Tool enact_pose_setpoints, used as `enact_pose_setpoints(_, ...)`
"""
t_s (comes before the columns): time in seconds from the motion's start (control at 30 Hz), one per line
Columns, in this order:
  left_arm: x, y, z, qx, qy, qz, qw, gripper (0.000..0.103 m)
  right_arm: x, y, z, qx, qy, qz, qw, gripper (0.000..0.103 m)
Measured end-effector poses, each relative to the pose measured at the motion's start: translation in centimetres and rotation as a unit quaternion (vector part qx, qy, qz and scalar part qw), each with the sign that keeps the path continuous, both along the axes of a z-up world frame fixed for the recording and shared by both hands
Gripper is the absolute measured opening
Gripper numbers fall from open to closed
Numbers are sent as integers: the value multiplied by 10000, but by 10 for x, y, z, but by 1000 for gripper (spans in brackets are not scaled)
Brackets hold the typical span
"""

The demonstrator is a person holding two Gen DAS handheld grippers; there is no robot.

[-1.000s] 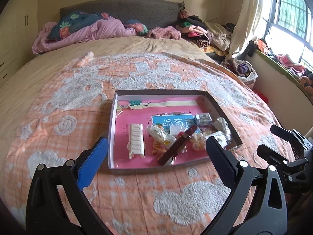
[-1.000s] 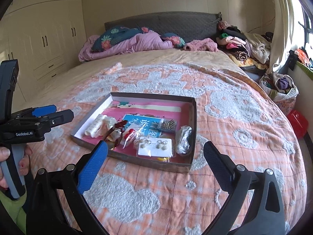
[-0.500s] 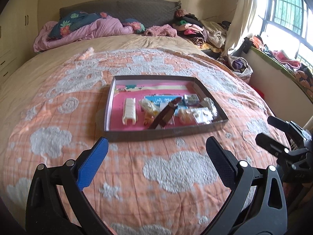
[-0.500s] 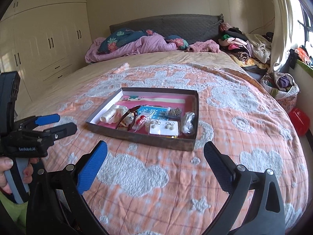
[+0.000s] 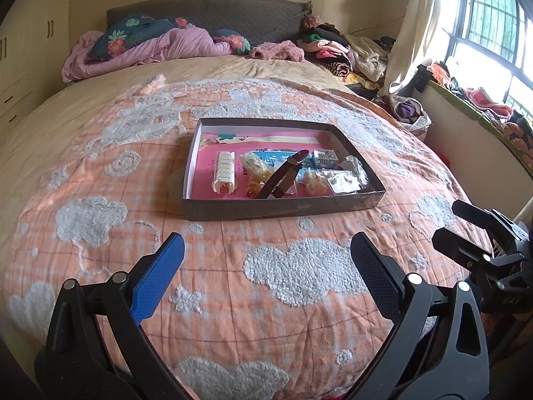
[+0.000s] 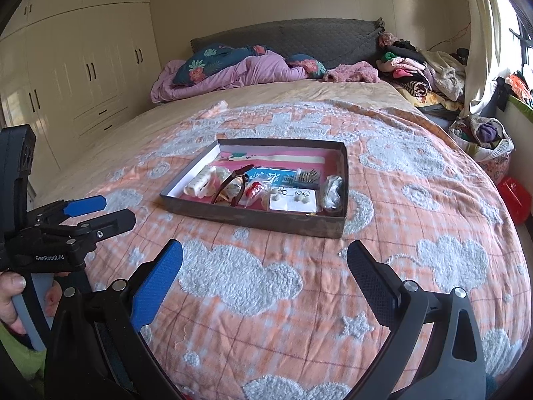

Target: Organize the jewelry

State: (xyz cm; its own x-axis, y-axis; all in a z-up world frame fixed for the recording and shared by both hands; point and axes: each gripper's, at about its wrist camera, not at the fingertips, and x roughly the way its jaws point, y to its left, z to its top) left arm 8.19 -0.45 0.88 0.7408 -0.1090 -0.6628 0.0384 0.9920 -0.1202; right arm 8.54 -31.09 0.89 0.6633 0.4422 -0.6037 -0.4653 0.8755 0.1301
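A patterned blanket (image 5: 266,266) covers the bed, with a shallow tray (image 5: 283,206) of jewelry near its middle. Both the left gripper (image 5: 266,260) and right gripper (image 6: 265,263) hang empty, fingers spread wide. Only the right view shows a hand (image 6: 13,296) gripping the left handle.

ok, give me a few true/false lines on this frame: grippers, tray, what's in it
1. Both grippers, left and right, are open and empty. True.
2. The tray sits on the bedspread. True.
3. The left gripper is inside the tray. False: it hangs short of the tray, over the bedspread.
4. The white hair clip lies outside the tray. False: it is inside, at the left end.
5. An earring card lies in the tray. True.
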Motion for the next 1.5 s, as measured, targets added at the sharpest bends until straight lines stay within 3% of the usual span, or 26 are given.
enact_pose_setpoints(1.5,-8,2,9,2,-52,67,10000,93,-5,-1,5,-5,-62,-13,10000,98)
